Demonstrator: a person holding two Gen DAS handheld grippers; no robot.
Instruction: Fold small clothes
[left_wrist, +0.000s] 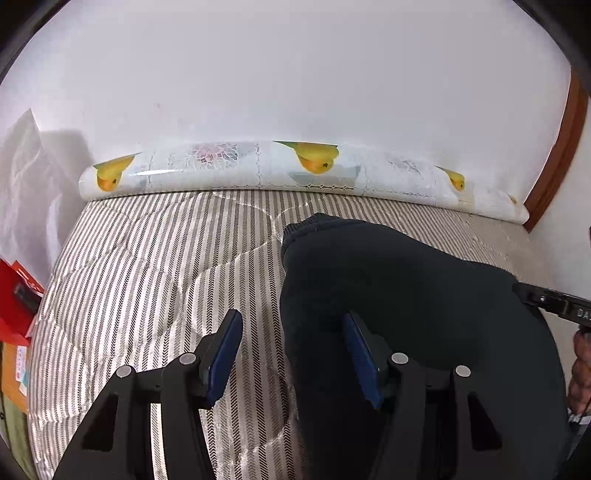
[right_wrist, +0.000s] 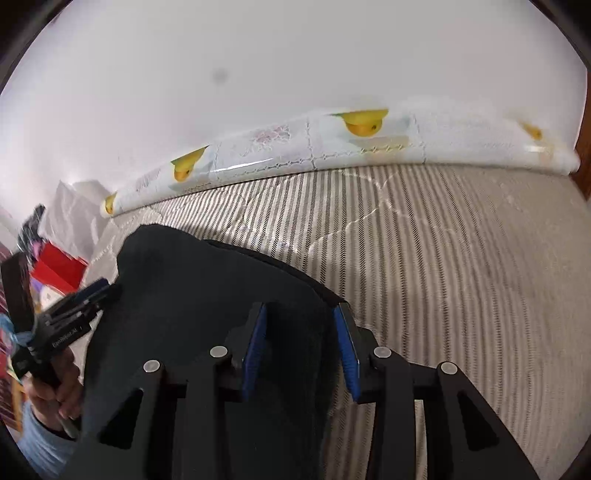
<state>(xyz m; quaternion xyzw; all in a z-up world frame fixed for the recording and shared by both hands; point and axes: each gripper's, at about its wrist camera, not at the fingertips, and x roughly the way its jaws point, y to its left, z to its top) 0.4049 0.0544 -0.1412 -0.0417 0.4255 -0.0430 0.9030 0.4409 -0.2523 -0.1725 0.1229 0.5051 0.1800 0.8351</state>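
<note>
A dark, thick garment (left_wrist: 406, 295) lies on the striped bed cover (left_wrist: 147, 277). In the left wrist view my left gripper (left_wrist: 291, 315) stands open over the garment's left edge. Its right pad is against the cloth and its left pad is over bare cover. In the right wrist view the same garment (right_wrist: 192, 295) fills most of the gap of my right gripper (right_wrist: 302, 307). The jaws stand narrowly apart, with a thin strip of cover (right_wrist: 443, 277) showing by the right pad. The left gripper (right_wrist: 99, 290) sits at the garment's far left edge, held by a hand (right_wrist: 55, 387).
A rolled plastic sheet printed with yellow fruit (left_wrist: 258, 166) runs along the white wall behind the bed. A red box (left_wrist: 14, 295) sits past the bed's left side. A wooden frame (left_wrist: 561, 147) stands at the right.
</note>
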